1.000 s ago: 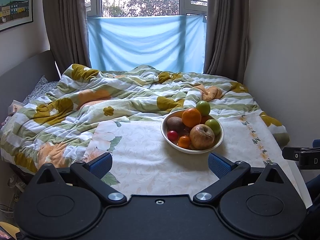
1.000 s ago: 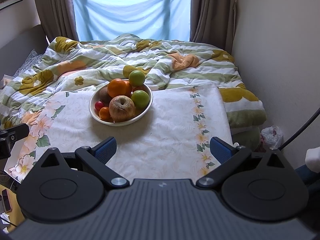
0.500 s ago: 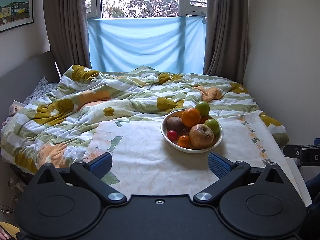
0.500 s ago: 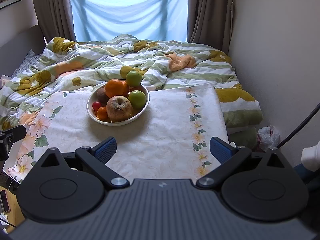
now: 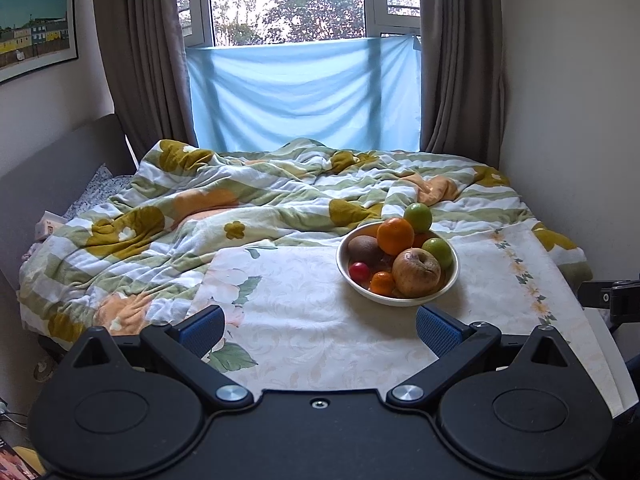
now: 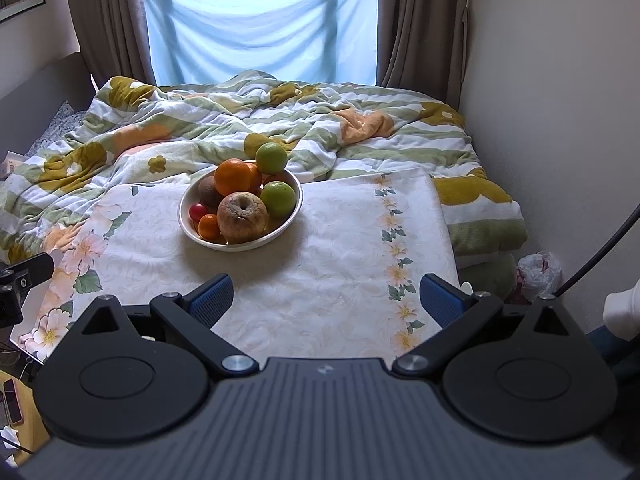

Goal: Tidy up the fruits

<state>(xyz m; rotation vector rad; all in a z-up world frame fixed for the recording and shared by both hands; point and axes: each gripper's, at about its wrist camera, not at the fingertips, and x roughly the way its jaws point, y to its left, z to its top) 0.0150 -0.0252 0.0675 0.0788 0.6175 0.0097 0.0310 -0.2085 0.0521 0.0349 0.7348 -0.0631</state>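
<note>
Fruit bowl is sitting upright on the floral cloth, the wrinkled apple turning its stem hollow upward. Left gripper and right gripper are hovering with fingers spread wide, gripping nothing.

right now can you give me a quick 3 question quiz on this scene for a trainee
1. True or false: both the left gripper and the right gripper are open and hold nothing.
2. Multiple choice: in the right wrist view, which fruit sits farthest back, at the far rim of the bowl? A) brown apple B) green fruit C) kiwi
3. Fill in: the bowl stands on a floral ____, not on the blanket.

Key
1. True: both sets of jaws stand wide apart, short of the bowl.
2. B
3. cloth
</note>
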